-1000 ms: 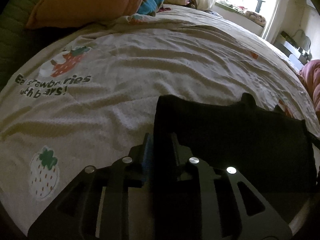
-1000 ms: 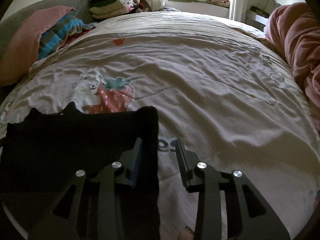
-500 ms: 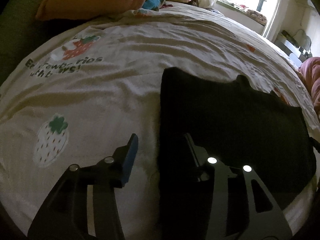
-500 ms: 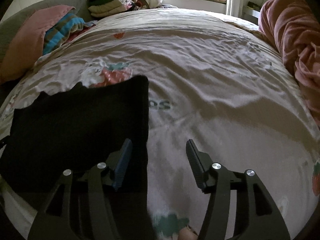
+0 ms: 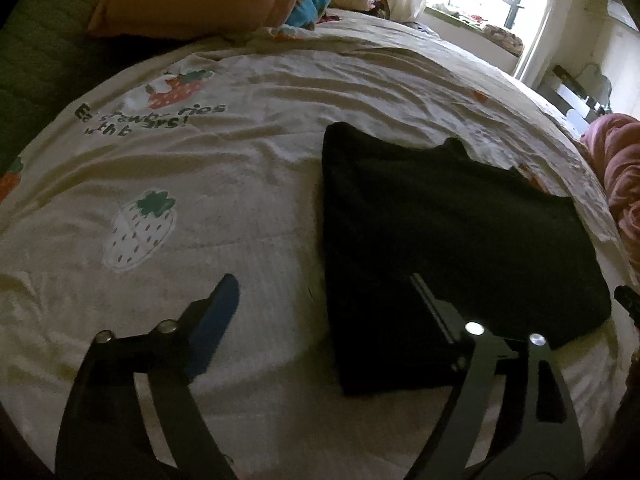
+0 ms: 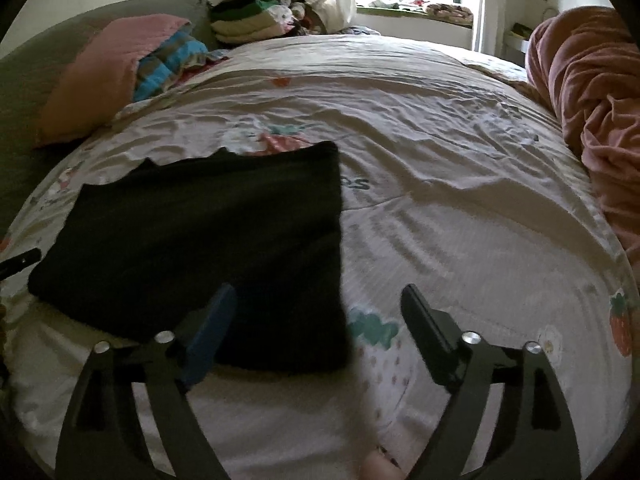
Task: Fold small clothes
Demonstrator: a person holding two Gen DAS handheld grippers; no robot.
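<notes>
So: the black garment (image 5: 440, 240) lies flat on the bed (image 5: 248, 208), folded into a rough rectangle, long axis running left-right across the cover. It sits between the two tongs, near edge closest to both cameras.

Left tongs (image 5: 324, 292): jaws have just been opening and now stand wide. Nothing held. The blue pad hangs over bare cover to the left of the cloth; the dark finger is over the garment's near left corner, so the left edge of the cloth falls in the gap between the jaws. No pad presses on it as far as I can see.

Right tongs (image 6: 316, 300): same story, jaws have just been opening, now wide, nothing gripped. The blue pad is over the garment's near right corner, the dark finger over bare cover to the right, and the right edge runs between them.

Key relation: the cloth lies forward of both tongs, each short edge straddled by one pair of jaws. Neither hand is clearly nearer; each is closest to its own end.

My read: if another fold is due, it goes across the long axis, one short end carried over onto the other. Either hand could take it. If this fold is the last, the piece may belong with the clothes stack (image 6: 248, 20) at the far end of the bed, well apart from here.
</notes>
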